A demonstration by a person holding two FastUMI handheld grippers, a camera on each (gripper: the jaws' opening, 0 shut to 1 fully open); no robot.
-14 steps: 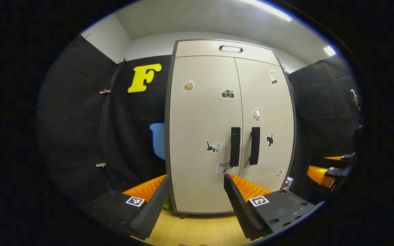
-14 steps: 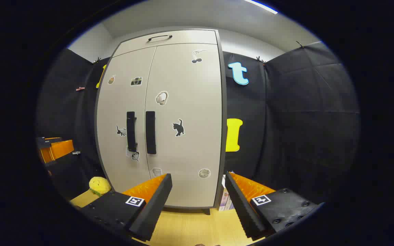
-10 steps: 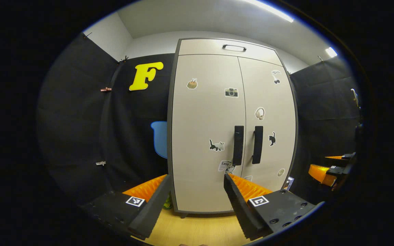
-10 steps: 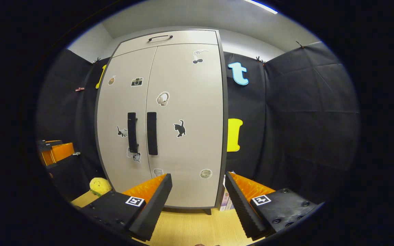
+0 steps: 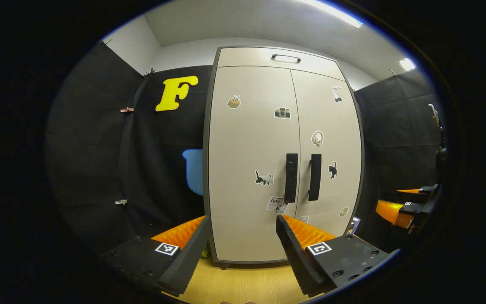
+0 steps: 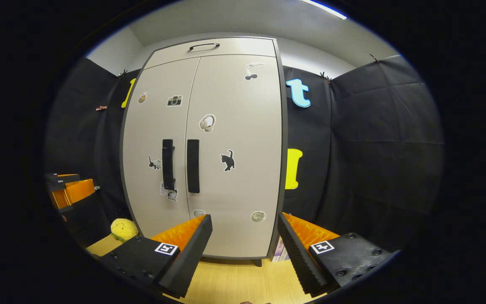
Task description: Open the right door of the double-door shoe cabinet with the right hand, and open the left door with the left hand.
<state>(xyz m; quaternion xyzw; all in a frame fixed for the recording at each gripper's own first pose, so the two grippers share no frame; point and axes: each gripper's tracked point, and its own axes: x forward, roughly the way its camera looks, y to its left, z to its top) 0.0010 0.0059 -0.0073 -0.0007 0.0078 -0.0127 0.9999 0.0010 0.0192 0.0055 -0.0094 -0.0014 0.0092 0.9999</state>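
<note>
Cabinet [image 5: 251, 169] doors closed, "Love" sticker [image 5: 274, 202] beside left handle [image 5: 291, 177]; both tongs [image 5: 241, 236] [image 6: 245, 236] agape.

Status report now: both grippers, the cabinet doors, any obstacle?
Left gripper open, right gripper open, both short of cabinet. Both doors shut, handles untouched. Nothing in the way.

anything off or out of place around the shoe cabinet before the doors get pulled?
Mostly fine. The beige double-door shoe cabinet stands with both doors shut and flush, black bar handles straight. One stray: a yellow plush toy lies on the wooden floor by the cabinet's lower left corner. Both grippers, left and right, hang open, short of the doors.
</note>
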